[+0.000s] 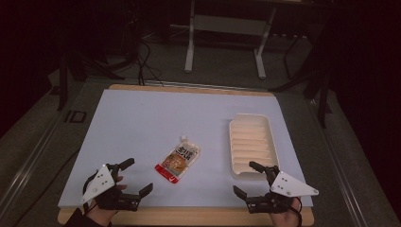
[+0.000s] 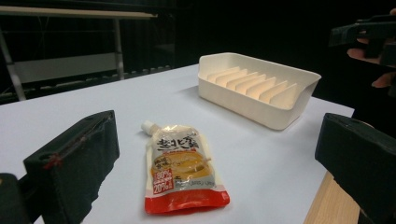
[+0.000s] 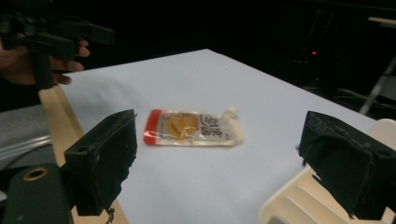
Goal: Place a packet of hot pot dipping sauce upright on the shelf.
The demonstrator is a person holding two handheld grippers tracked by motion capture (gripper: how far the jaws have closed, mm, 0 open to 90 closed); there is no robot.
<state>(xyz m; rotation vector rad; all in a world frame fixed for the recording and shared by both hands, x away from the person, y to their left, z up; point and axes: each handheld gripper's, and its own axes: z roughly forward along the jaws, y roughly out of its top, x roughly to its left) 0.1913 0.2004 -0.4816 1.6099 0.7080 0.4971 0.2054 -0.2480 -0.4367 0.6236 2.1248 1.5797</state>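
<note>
A flat food pouch (image 1: pixel 178 160) with a white spout and a red bottom band lies on the pale table sheet, near the middle front. It also appears in the left gripper view as the pouch (image 2: pixel 182 171) and in the right gripper view as the pouch (image 3: pixel 193 128). A cream ribbed tray (image 1: pixel 252 144) stands right of it, empty. My left gripper (image 1: pixel 136 176) hovers open at the front left, jaws toward the pouch. My right gripper (image 1: pixel 247 178) hovers open at the front right, just before the tray's near end. Nothing is between either pair of jaws.
The wooden table edge (image 1: pixel 189 216) runs along the front under both hands. A white metal desk frame (image 1: pixel 224 28) stands on the dark floor beyond the table. Cables (image 1: pixel 144 61) trail on the floor at the back left.
</note>
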